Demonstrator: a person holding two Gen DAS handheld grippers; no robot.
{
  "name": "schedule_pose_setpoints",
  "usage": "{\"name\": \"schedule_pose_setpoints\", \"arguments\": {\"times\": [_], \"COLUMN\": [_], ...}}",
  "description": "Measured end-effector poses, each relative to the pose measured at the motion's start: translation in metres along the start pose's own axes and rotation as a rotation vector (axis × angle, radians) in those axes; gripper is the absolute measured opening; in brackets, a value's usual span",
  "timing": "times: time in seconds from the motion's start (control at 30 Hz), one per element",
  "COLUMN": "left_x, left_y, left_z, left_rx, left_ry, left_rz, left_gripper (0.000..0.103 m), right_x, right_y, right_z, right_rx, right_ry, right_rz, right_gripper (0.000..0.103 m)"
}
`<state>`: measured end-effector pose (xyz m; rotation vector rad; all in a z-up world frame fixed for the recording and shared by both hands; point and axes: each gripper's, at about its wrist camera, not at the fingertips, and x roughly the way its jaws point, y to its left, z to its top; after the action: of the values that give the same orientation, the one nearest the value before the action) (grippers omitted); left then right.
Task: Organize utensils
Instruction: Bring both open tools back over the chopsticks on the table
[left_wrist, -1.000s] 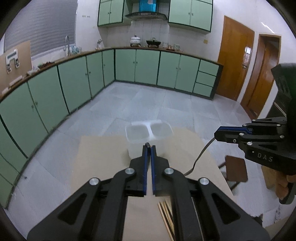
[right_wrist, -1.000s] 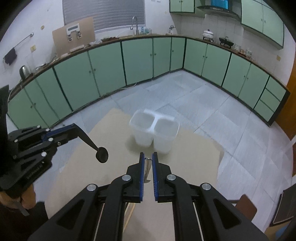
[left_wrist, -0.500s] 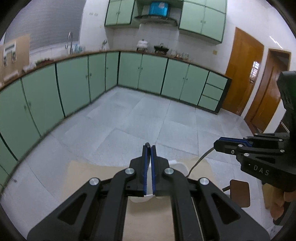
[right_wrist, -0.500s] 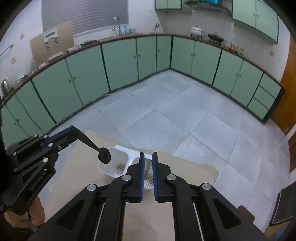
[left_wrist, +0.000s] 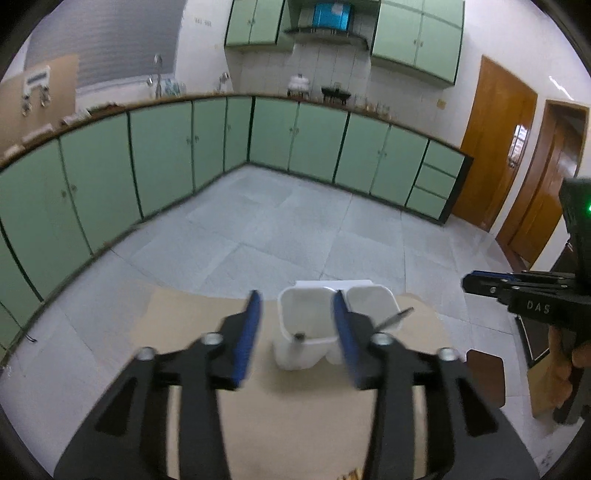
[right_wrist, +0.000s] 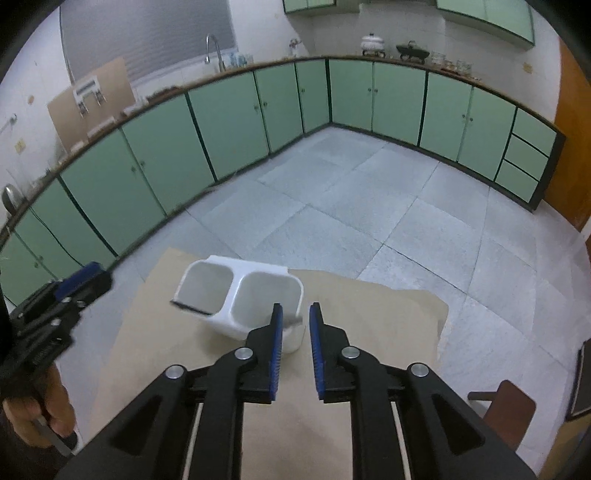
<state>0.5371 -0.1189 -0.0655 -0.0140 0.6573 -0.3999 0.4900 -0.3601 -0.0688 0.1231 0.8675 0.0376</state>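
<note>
A white two-compartment utensil holder (left_wrist: 334, 325) stands on the cardboard-covered table (left_wrist: 177, 325); it also shows in the right wrist view (right_wrist: 240, 299). My left gripper (left_wrist: 297, 328) is open and empty just in front of the holder. A dark utensil handle (left_wrist: 298, 336) stands in its left compartment (right_wrist: 201, 290), and a metal utensil handle (left_wrist: 395, 318) sticks out of the right one. My right gripper (right_wrist: 295, 328) is open a little and empty, close above the right compartment, with the metal handle (right_wrist: 291, 320) by its left finger.
Chopstick tips (left_wrist: 352, 473) show at the near table edge. A brown stool (left_wrist: 484, 376) stands right of the table. Green cabinets (left_wrist: 166, 147) line the far walls across a tiled floor. The table's right edge (right_wrist: 441, 325) is close to the holder.
Both grippers have opened and let go of their utensils, which now rest in the holder. Both have tilted down, bringing the holder into fuller view.
</note>
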Motion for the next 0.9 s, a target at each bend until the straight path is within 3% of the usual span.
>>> {"name": "schedule_pose_setpoints", "arguments": {"times": [0.13, 0.23, 0.37, 0.43, 0.57, 0.7, 0.9], "left_x": [-0.074, -0.119, -0.163, -0.176, -0.186, -0.178, -0.168], "left_y": [0.001, -0.005, -0.017, -0.023, -0.027, -0.030, -0.026], "left_z": [-0.047, -0.103, -0.194, -0.230, -0.303, -0.349, -0.372], "left_rx": [0.046, 0.080, 0.112, 0.096, 0.027, 0.037, 0.064], "left_ry": [-0.079, -0.119, -0.112, -0.102, -0.051, 0.021, 0.058], "left_rz": [0.043, 0.066, 0.087, 0.081, 0.014, 0.020, 0.010], "left_gripper": [0.072, 0.082, 0.086, 0.089, 0.089, 0.089, 0.089], "right_x": [-0.052, -0.091, -0.112, -0.110, -0.087, -0.067, -0.056], "right_y": [0.005, 0.020, 0.035, 0.046, 0.069, 0.087, 0.097], "right_z": [-0.052, -0.131, -0.235, -0.297, -0.380, -0.417, -0.414], "right_rx": [-0.010, -0.027, -0.053, -0.044, -0.047, -0.073, -0.129], "right_ry": [-0.075, -0.137, -0.176, -0.162, -0.088, -0.044, -0.042], "right_rz": [0.016, 0.016, -0.020, -0.019, -0.016, -0.002, 0.031], "right_gripper": [0.028, 0.036, 0.039, 0.039, 0.039, 0.039, 0.039]}}
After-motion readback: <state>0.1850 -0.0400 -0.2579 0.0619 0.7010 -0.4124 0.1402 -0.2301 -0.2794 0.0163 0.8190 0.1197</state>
